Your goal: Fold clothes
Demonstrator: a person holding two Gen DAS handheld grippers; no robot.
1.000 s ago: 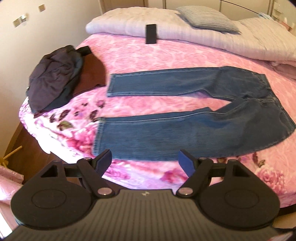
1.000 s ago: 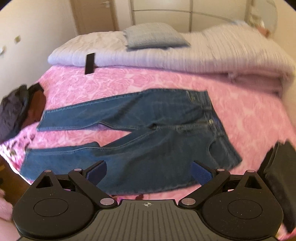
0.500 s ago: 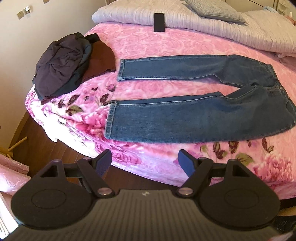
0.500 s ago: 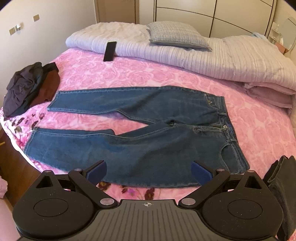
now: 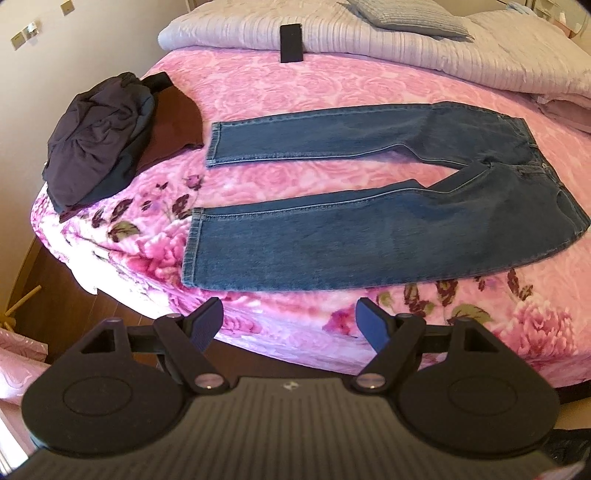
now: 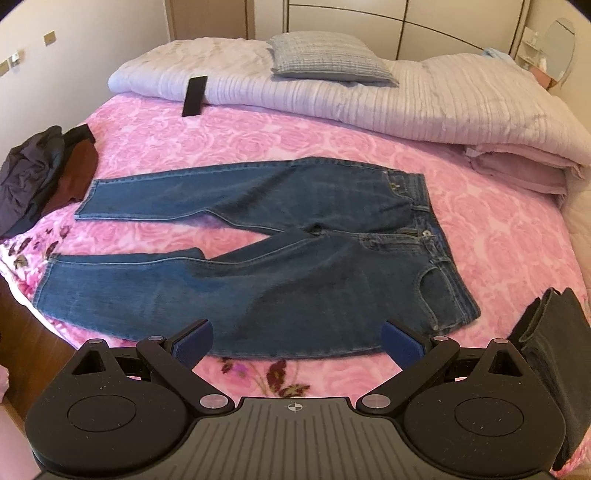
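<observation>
In the left wrist view, the left gripper (image 5: 290,320) hangs off the near edge of the bed with its jaws wide apart and nothing between them. A pair of jeans (image 5: 369,236) lies flat on the pink flowered bedspread (image 5: 295,85), legs pointing left and spread apart, the waist at the right. The far end of the waistband runs into the curved edge of the picture and is hard to read. At the left corner of the bed sits a heap of dark clothes (image 5: 96,136) on top of a brown garment (image 5: 177,114), which shows only in part. A small black flat object (image 5: 291,43) leans against the rolled pale quilt (image 5: 406,40); what it is cannot be made out. The grey pillow (image 5: 406,18) is cut off at the top of the frame.

In the right wrist view, the right gripper (image 6: 297,341) is also spread wide and empty, held just off the near edge, in front of the jeans (image 6: 295,280). Here the waistband, button and a front pocket are clear at the right. A folded dark garment (image 6: 550,354) lies at the right edge, partly hidden behind the gripper body. The clothes heap (image 6: 26,181) is cropped at the left.
</observation>
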